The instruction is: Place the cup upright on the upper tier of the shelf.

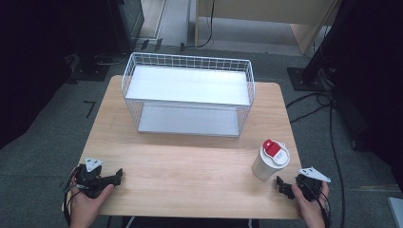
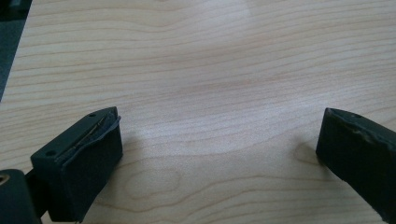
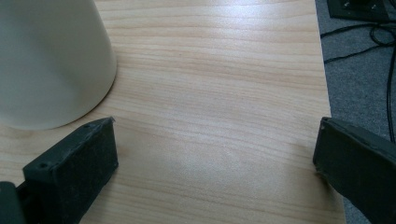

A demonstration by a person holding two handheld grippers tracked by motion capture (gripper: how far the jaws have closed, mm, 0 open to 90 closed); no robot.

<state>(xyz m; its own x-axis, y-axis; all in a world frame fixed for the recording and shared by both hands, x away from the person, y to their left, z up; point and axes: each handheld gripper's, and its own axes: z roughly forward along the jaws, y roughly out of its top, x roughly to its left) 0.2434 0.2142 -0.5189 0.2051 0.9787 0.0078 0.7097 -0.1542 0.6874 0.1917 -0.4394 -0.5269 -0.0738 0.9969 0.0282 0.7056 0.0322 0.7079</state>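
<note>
My right gripper (image 1: 285, 186) rests at the near right corner of the table (image 1: 190, 166), jaws spread wide with only bare wood between them; nothing is gripped. My left gripper (image 1: 107, 179) sits at the near left corner, jaws equally wide and empty.

The cup (image 1: 270, 160) stands just beyond the right gripper and slightly to its left, close but not touching. In the right gripper view its wall (image 3: 51, 60) rises just past my left jaw, outside the gap. The right hand (image 1: 309, 202) is much the nearer; the left is well apart from the cup, across the table.

The cup is upright, long axis vertical, cream-white, tapering toward the base, with a white lid carrying a red tab.

Farther back stands a white wire basket (image 1: 187, 95), open-topped.
</note>
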